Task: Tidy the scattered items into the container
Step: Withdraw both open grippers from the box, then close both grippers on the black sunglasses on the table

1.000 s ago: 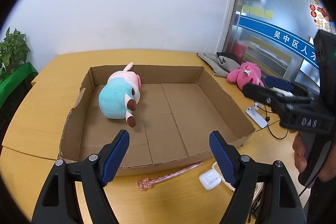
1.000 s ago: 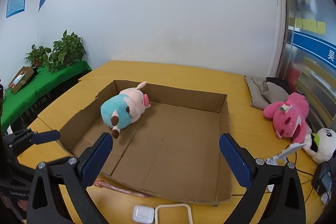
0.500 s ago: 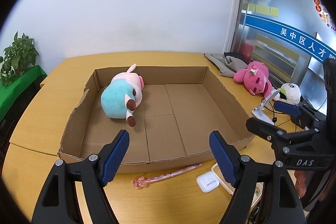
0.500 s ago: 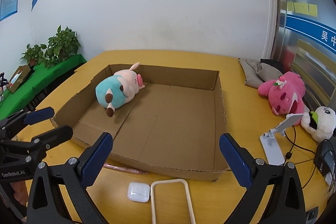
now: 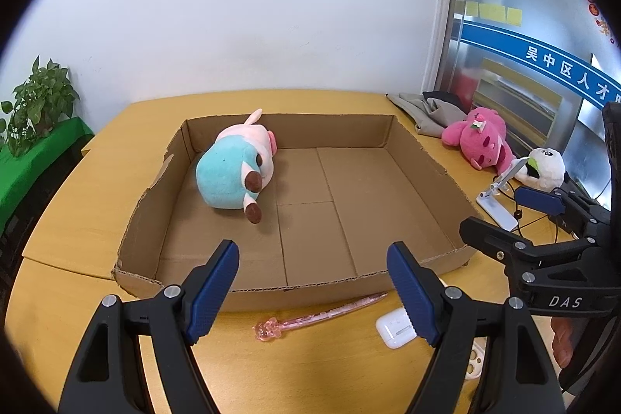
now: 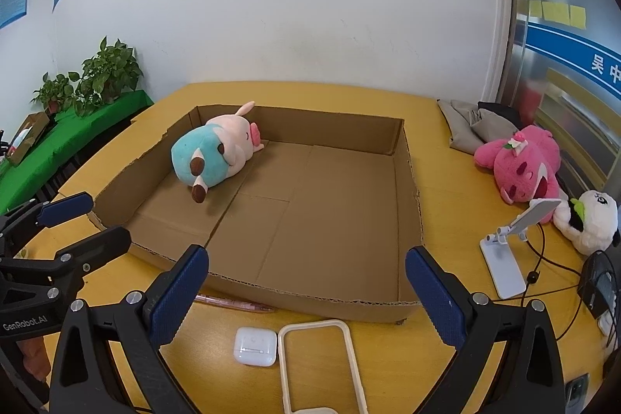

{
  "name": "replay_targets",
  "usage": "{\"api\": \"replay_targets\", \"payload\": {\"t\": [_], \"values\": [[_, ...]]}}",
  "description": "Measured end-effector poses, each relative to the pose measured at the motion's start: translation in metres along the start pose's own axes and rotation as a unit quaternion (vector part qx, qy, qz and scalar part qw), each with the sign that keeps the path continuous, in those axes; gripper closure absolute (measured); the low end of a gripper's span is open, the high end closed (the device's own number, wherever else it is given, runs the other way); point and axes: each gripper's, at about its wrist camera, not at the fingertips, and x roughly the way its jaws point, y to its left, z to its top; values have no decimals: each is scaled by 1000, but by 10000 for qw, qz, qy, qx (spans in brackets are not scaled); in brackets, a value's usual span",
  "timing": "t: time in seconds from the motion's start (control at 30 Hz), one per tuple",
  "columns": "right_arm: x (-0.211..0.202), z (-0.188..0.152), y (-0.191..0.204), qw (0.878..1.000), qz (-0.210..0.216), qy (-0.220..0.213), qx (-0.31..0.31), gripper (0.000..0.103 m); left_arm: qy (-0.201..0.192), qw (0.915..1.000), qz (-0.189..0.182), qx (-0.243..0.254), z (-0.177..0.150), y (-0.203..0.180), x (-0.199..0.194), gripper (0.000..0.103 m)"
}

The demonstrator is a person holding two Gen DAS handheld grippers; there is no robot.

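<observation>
A shallow cardboard box (image 5: 434,161) (image 6: 409,181) sits on the wooden table with a teal-and-pink plush (image 5: 233,173) (image 6: 211,152) lying in its far left corner. Outside the box lie a pink plush (image 5: 479,142) (image 6: 520,165), a panda plush (image 5: 543,167) (image 6: 590,220), a pink pen (image 5: 318,317) (image 6: 233,302), a white earbud case (image 5: 394,328) (image 6: 255,346) and a cream phone case (image 6: 322,363). My left gripper (image 5: 312,290) is open and empty above the box's near edge. My right gripper (image 6: 306,293) is open and empty above the earbud case and phone case.
A white phone stand (image 6: 512,247) (image 5: 498,196) with cables stands right of the box. A grey cloth (image 6: 473,127) (image 5: 427,111) lies at the back right. Potted plants (image 6: 97,76) sit on a green shelf to the left.
Both grippers have pulled back and risen a little from the box, still open. The right gripper has shifted right, bringing the panda plush and phone stand into view.
</observation>
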Motion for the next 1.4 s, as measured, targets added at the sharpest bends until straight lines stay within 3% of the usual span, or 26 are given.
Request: {"api": "replay_targets", "payload": {"t": [0.47,0.63,0.77,0.87,1.07,1.13,1.23,1.33,1.4], "values": [[8,-20,-2,9998,11,214,-16,0,105,9998,189,53,-15,-9,1,24],[-1,-33,-27,9994,203,261,84,0,257,9992,-5,303,-22,-26,0,24],[-12,-56,-54,9980,465,376,196,0,655,9941,-560,658,-43,-46,4,24],[-23,-88,-76,9953,752,582,185,0,1175,9824,-1237,765,-67,-60,11,24],[-35,-154,-114,9860,1160,1186,142,0,2111,9410,-2529,776,-115,-92,26,24],[-35,-172,-121,9827,1220,1391,64,0,2366,9304,-2723,648,-125,-99,36,24],[-33,-186,-120,9796,1338,1498,-26,1,2578,9210,-2887,444,-132,-106,49,26],[-27,-185,-108,9806,1200,1498,-411,2,2608,9142,-3080,364,-133,-111,52,27],[-18,-183,-100,9792,1149,1556,-604,5,2645,9099,-3182,282,-131,-112,55,35]]}}
